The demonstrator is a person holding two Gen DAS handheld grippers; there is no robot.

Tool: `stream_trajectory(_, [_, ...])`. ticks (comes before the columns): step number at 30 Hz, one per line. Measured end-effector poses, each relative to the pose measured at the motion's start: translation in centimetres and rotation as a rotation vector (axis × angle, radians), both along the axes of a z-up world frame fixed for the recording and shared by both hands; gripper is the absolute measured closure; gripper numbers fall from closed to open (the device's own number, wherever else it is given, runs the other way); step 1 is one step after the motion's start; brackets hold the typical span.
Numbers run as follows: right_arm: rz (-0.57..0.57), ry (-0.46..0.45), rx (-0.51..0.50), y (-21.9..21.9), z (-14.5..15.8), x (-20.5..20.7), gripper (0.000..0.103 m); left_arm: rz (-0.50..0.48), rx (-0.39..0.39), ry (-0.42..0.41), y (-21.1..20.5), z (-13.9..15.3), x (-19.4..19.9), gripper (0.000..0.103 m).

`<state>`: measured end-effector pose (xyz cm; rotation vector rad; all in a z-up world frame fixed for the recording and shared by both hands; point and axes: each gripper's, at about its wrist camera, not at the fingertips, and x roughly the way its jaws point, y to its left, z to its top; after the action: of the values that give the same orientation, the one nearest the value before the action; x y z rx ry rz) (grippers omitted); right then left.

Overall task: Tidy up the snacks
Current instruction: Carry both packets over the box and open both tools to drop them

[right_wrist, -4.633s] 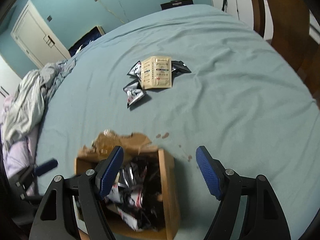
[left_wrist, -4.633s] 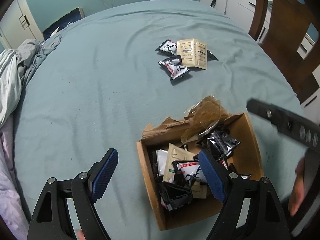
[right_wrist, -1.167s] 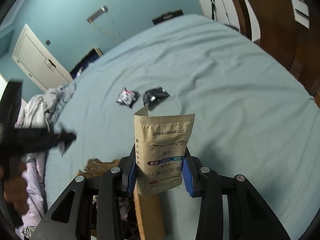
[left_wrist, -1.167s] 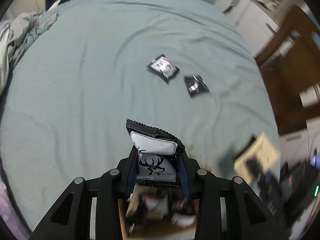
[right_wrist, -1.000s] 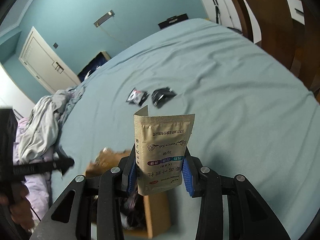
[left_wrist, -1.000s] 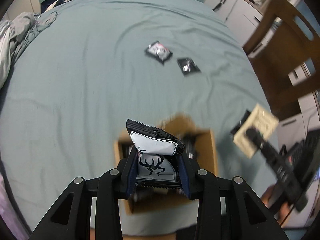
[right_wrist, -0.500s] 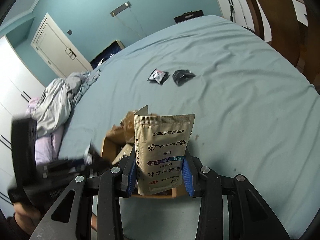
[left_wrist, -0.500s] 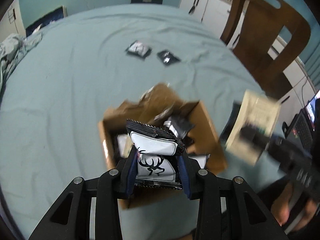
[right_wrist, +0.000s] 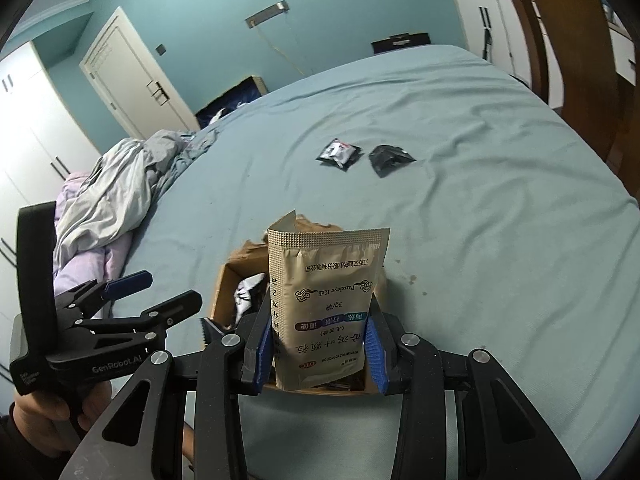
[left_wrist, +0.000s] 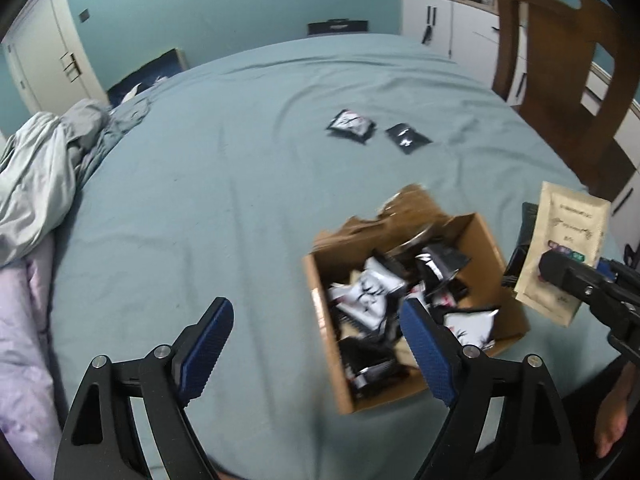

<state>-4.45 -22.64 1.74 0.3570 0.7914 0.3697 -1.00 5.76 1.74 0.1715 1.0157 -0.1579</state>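
Bed: my teal-sheeted bed [left_wrist: 248, 184] carries everything.
Box: open brown cardboard box [left_wrist: 320, 280] of snack packets, near me.
Right fingers [right_wrist: 320, 350]: pinching an upright beige foil sachet [right_wrist: 326, 304] above the box.
Left fingers [left_wrist: 316, 340]: spread, empty.
Loose: two small black packets [left_wrist: 352, 126] farther off.

The left claw [left_wrist: 316, 344], which half a second ago was clamped on a white packet with a black deer print, now stands wide apart with nothing in it. A white deer-print packet [left_wrist: 370, 294] now lies among the wrappers in the brown cardboard box [left_wrist: 490, 240]. The right claw [right_wrist: 320, 350] has carried its tan foil sachet [right_wrist: 326, 306] over the box's near edge.
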Motion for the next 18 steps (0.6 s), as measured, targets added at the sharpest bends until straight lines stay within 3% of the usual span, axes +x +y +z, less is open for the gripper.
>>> stream_trajectory(3, [0.063, -0.012, 0.021, 0.9, -0.1, 0.0, 0.066, 0.019, -0.037, 0.024, 0.5, -0.2, 0.4, 0.017])
stream_trajectory(8, [0.091, 0.024, -0.019, 2.0, -1.1, 0.9, 0.064, 0.015, -0.003, 0.038, 0.0, -0.9, 0.6, 0.017])
stream_trajectory(10, [0.096, 0.061, 0.046, 1.6, -1.4, 1.4, 0.061, 0.015, 0.004, 0.048, -0.1, -1.0, 0.6, 0.017])
stream_trajectory(15, [0.067, 0.009, 0.11, 0.5, -0.3, 1.1, 0.032, -0.002, 0.038, 0.045, -0.6, -1.1, 0.2, 0.016])
stream_trajectory(18, [0.033, 0.006, 0.126, -0.4, -0.3, 1.0, 0.03, -0.02, 0.059, 0.038, -1.0, -1.1, 0.0, 0.016])
